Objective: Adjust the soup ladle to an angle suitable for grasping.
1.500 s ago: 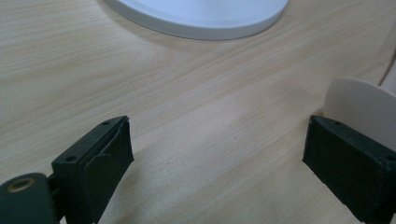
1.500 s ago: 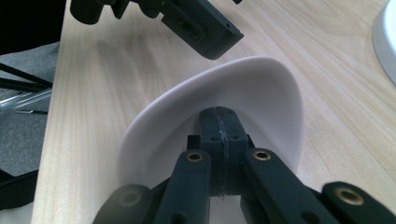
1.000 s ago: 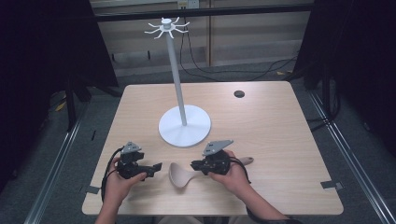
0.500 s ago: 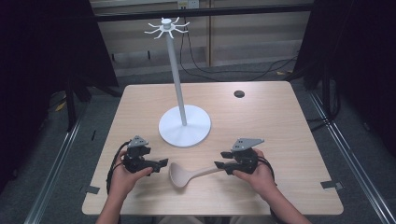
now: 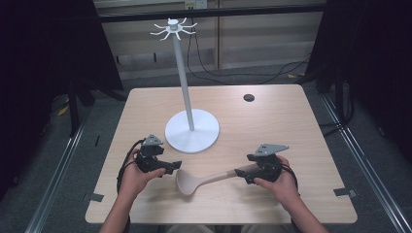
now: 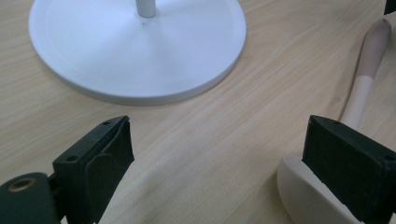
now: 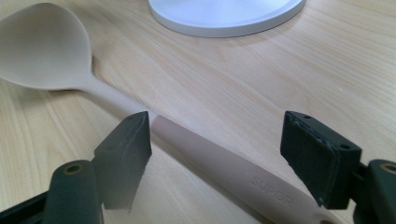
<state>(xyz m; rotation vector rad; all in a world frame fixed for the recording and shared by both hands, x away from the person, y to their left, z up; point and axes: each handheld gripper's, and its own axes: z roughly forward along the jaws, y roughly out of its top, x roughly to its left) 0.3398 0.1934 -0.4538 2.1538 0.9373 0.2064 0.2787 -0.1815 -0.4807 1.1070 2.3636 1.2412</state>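
A beige ladle [image 5: 204,180] lies flat on the wooden table [image 5: 291,126], bowl to the left and handle running right. My right gripper [image 5: 240,172] is open astride the handle's end. In the right gripper view the handle [image 7: 224,163] passes between the gripper's [image 7: 217,135] wide jaws, with the bowl [image 7: 42,46] farther off. My left gripper [image 5: 176,166] is open just left of the bowl. In the left gripper view the gripper [image 6: 217,154] straddles bare table, and its right-hand jaw covers part of the bowl's rim [image 6: 296,184]. The white hook stand [image 5: 183,77] rises behind, its round base [image 6: 140,46] close ahead.
The stand's base [image 5: 192,131] sits mid-table, with hooks spread at the pole's top. A small black disc [image 5: 248,97] lies at the far right of the table. Tape marks [image 5: 342,191] sit near the front corners. Dark curtains and floor cables surround the table.
My right gripper has slid right along the ladle's handle, from near the bowl to the handle's end. The left gripper has edged right toward the bowl. The ladle has stayed put.
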